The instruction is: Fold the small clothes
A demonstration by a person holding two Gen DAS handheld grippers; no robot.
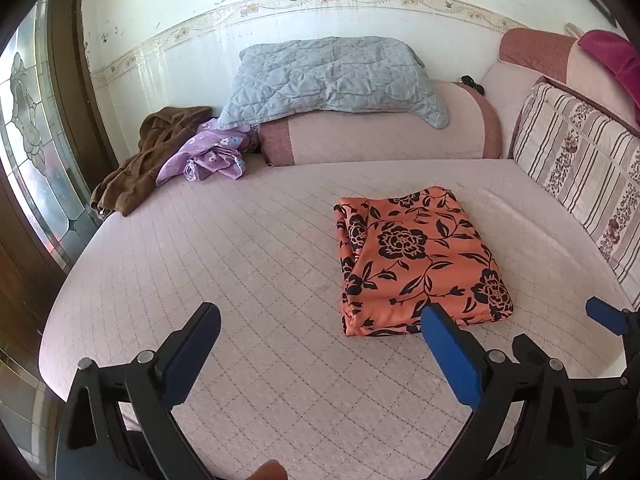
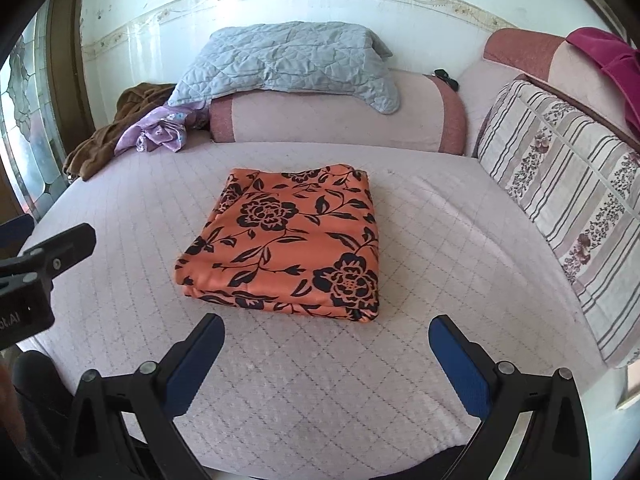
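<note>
Right-wrist view: we see the orange cloth with a black flower print (image 2: 286,246) lying as a neat, squared, several-layered packet near the middle of the pale pink quilted bed (image 2: 460,240), its fold apparently finished. Our right gripper (image 2: 326,354) hovers just short of its near edge, jaws spread wide and empty. From the left wrist, the left gripper (image 1: 320,344) is likewise wide apart with nothing between its jaws, the packet (image 1: 420,260) lying ahead and to its right. We judge this piece done. What may be left sits well apart at the far left corner of the bed: a crumpled lilac flowered garment (image 1: 212,152) beside a heaped brown cloth (image 1: 148,156), both unfolded and untouched.
</note>
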